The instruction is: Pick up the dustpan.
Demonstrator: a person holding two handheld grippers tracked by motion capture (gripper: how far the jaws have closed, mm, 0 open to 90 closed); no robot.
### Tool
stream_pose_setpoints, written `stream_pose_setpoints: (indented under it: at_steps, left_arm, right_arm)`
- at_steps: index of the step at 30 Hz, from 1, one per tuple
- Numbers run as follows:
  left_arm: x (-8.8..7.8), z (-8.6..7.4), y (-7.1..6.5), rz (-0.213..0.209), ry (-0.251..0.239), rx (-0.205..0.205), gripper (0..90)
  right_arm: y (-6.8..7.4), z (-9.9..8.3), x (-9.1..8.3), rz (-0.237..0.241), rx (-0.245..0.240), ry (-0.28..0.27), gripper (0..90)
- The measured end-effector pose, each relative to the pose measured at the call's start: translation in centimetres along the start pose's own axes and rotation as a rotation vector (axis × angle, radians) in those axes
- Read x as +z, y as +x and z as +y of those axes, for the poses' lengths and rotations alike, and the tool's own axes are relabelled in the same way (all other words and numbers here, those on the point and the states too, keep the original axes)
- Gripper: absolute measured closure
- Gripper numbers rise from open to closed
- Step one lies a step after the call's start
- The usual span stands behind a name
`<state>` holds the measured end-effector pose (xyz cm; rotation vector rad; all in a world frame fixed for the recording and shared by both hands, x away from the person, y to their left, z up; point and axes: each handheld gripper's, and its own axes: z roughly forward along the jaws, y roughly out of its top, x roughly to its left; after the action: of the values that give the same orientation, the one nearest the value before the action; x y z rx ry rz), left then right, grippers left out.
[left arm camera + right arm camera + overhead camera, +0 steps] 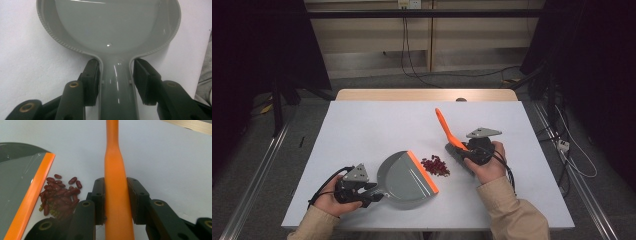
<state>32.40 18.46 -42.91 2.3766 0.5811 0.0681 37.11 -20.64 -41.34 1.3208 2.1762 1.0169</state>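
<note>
A grey dustpan point(404, 177) with an orange lip point(422, 171) lies flat on the white table point(362, 125) at the front left. Its handle point(116, 95) runs between the jaws of my left gripper point(374, 190) point(116, 75). The pads stand close at either side with a thin gap, so the gripper is open. A small heap of red beans point(435, 165) point(58, 195) lies just off the dustpan's lip point(32, 192). My right gripper point(462, 147) point(115, 195) is shut on the orange handle of a brush point(445, 125) point(113, 182), which slants up and away from the beans.
Bare white tabletop spreads behind and to the left of the dustpan. A wooden edge point(427, 95) shows past the table's far side. Cables point(572, 155) lie on the floor at the right, and metal rails run along both sides.
</note>
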Motion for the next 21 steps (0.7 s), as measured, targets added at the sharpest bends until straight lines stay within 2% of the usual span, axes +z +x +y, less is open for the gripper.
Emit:
stream_pose_setpoints:
  at_steps: [1,2,4,9,11,15,21]
  left_arm:
    - [0.00,0.05,-0.10,-0.002,0.002,0.002,52.3]
    - [0.01,0.10,-0.27,0.014,0.006,0.002,52.1]
    - [0.06,0.14,-0.22,0.004,0.009,0.004,53.1]
    - [0.18,0.18,-0.12,0.015,0.024,-0.001,58.9]
    - [0.11,0.17,0.07,0.007,0.015,-0.017,62.3]
    - [0.01,0.37,0.08,-0.006,0.037,-0.023,62.8]
    - [0.07,0.36,-0.14,-0.021,0.033,-0.026,62.8]
  right_arm:
    - [0.03,0.10,-0.16,-0.006,-0.008,0.002,68.5]
    - [0.08,0.18,-0.26,-0.012,-0.017,0.002,68.4]
    - [0.17,0.26,-0.35,-0.019,-0.018,0.022,70.3]
    - [0.36,0.29,-0.35,-0.012,-0.050,0.047,71.3]
    - [0.37,0.32,-0.30,-0.021,-0.054,0.050,71.3]
    - [0.32,0.33,-0.10,-0.013,-0.063,0.039,71.3]
    - [0.35,0.29,0.13,0.005,-0.043,0.034,70.9]
